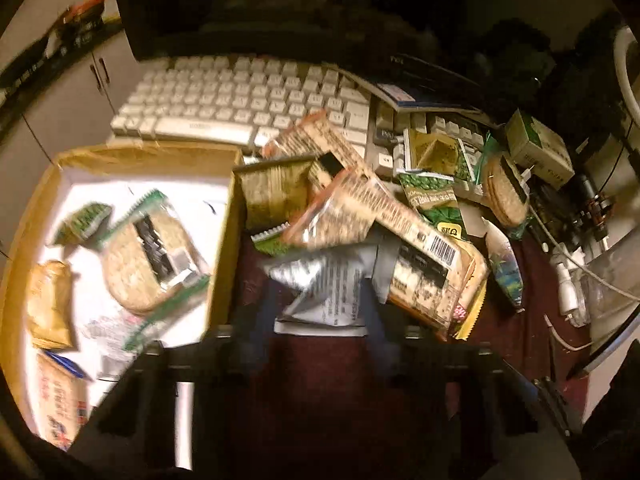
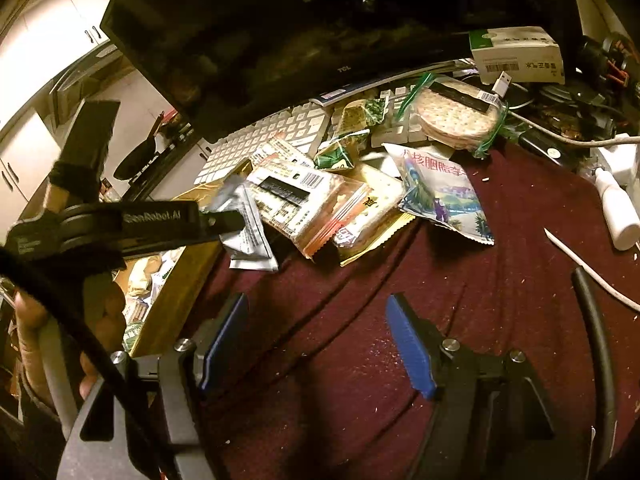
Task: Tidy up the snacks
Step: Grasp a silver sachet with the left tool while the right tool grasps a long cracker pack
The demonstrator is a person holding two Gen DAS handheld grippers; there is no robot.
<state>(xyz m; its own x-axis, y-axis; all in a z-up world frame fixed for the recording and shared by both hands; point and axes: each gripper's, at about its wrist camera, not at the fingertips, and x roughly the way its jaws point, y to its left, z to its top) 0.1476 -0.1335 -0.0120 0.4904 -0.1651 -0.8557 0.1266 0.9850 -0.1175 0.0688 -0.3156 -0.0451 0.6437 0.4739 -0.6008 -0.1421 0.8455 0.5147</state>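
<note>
A pile of snack packets [image 1: 360, 208] lies on the dark red cloth [image 2: 400, 340] in front of a white keyboard [image 1: 240, 96]. My left gripper [image 1: 320, 292] is shut on a silver foil packet [image 1: 324, 288], held just right of an open cardboard box [image 1: 224, 248]. The box holds a round cracker pack [image 1: 148, 256] and several small packets. In the right wrist view the left gripper [image 2: 236, 220] grips the same silver packet [image 2: 248, 236] beside the box [image 2: 176, 292]. My right gripper [image 2: 316, 336] is open and empty above the cloth, nearer than the pile [image 2: 328, 200].
A dark monitor [image 2: 280, 40] stands behind the keyboard. A round cracker pack [image 2: 456, 116], a white carton [image 2: 516, 56], cables and a small white bottle [image 2: 616, 208] lie at the right. A blue-and-white snack bag [image 2: 444, 196] sits at the pile's right edge.
</note>
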